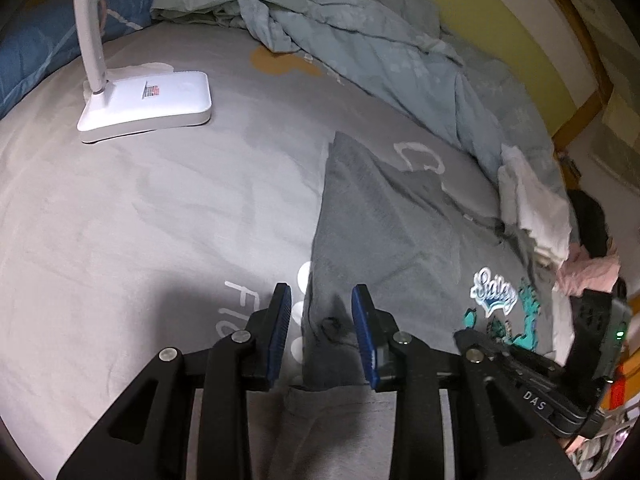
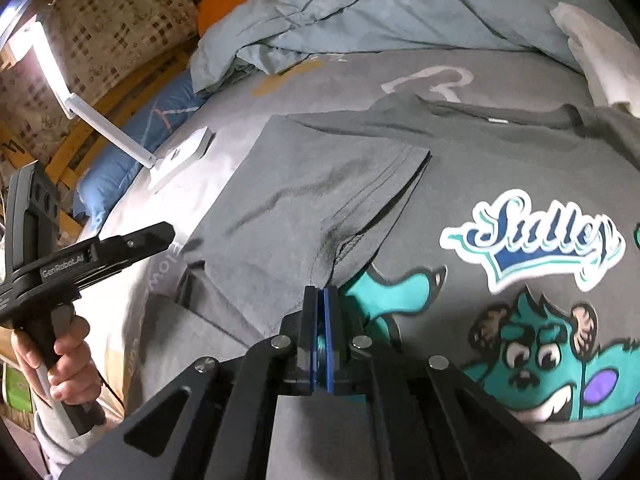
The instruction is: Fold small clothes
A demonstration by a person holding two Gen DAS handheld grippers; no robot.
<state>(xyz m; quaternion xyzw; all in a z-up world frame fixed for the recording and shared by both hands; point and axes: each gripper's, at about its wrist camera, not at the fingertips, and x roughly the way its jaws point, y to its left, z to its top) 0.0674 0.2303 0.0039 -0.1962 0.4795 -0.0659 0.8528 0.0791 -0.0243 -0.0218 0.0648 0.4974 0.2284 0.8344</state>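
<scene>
A: What's nearest in the right wrist view?

B: The right gripper, its jaws pressed together with nothing visibly between them, over the folded-in sleeve of the grey T-shirt.

A: And the left gripper?

B: The left gripper has its jaws partly apart, straddling the shirt's folded edge; the pads don't appear to press on the cloth. A hand grips its handle.

A: Where does the shirt lie?

B: Flat on the bed, print upward, one sleeve folded across the chest.

A: Further back?

B: A white lamp stands on the sheet, white cloth lies beside the shirt, and a crumpled pale-blue quilt sits beyond.
</scene>
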